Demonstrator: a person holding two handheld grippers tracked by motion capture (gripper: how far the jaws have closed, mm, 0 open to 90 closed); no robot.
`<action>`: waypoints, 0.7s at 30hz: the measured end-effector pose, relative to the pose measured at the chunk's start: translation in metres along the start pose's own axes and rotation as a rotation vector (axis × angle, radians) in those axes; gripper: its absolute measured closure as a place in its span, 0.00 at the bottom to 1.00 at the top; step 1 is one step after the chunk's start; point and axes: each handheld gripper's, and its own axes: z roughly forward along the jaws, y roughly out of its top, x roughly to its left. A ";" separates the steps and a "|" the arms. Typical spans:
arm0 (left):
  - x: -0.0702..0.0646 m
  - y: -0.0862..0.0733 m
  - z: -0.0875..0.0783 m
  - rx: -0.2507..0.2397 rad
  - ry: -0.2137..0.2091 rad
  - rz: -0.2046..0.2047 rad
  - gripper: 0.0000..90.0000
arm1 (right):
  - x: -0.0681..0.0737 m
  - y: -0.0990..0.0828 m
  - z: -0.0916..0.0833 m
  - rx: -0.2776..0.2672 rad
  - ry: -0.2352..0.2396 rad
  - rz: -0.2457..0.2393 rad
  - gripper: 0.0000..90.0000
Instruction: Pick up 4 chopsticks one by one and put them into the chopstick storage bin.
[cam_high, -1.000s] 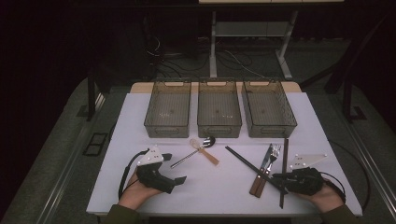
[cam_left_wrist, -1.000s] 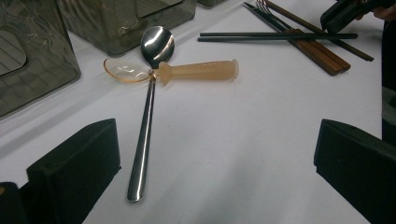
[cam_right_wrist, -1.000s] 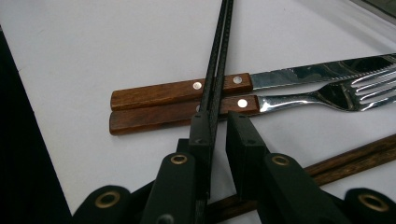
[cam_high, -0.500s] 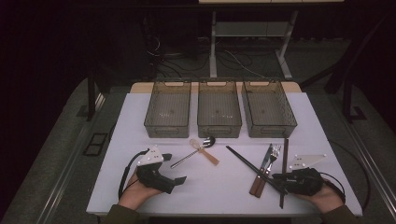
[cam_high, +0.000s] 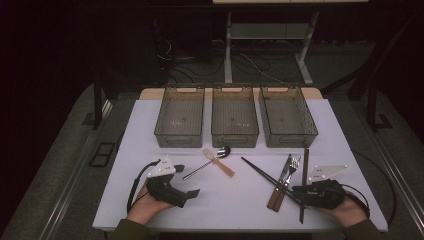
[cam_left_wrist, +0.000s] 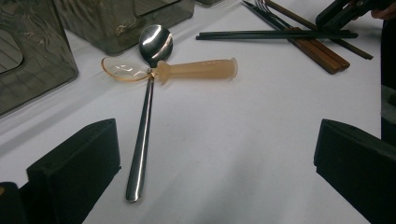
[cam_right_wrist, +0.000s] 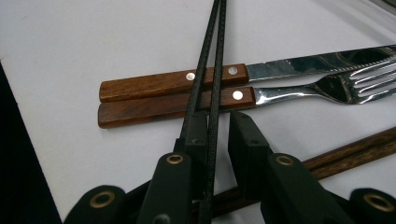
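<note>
the right gripper (cam_right_wrist: 219, 122) has its jaws nearly together, with the pair of black chopsticks (cam_right_wrist: 212, 56) running up between them. the sticks lie against one pad and a sliver of table shows before the other, so by the look of it this is not yet a firm pinch. the chopsticks lie on the table (cam_high: 230, 200) at its near right and cross over the wooden handles of the knife (cam_right_wrist: 168, 84) and fork (cam_right_wrist: 177, 109). a brown pair of chopsticks (cam_right_wrist: 355, 149) passes under the gripper's right side. from above, the right gripper (cam_high: 300, 192) sits at the near end of the black pair (cam_high: 260, 171), which runs away toward the middle. to do the pick well, the jaws should close fully with both sticks side by side on the pads, so neither rolls out or scissors. they should grip near this end without catching the brown pair below. the lift should be straight up, so the far part clears the knife and fork handles without dragging them. the sticks are thin and slick, so a slow squeeze and a level carry will likely serve best on the way to one of the three bins (cam_high: 235, 137) at the back. the left gripper (cam_left_wrist: 215, 140) rests with jaws wide apart and nothing between them. it faces a metal spoon (cam_left_wrist: 144, 121) that crosses a plastic spoon (cam_left_wrist: 196, 70), and it should keep out of the way.
</note>
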 end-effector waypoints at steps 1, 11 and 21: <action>0.000 0.000 0.000 0.001 0.001 0.000 0.00 | 0.000 0.000 0.001 0.004 0.000 0.006 0.85; 0.000 0.000 0.001 0.000 -0.001 0.002 0.00 | 0.000 0.001 0.009 0.043 -0.013 -0.010 0.85; 0.001 0.000 0.001 0.010 -0.005 0.009 0.00 | 0.006 0.002 0.010 0.050 -0.051 -0.057 0.86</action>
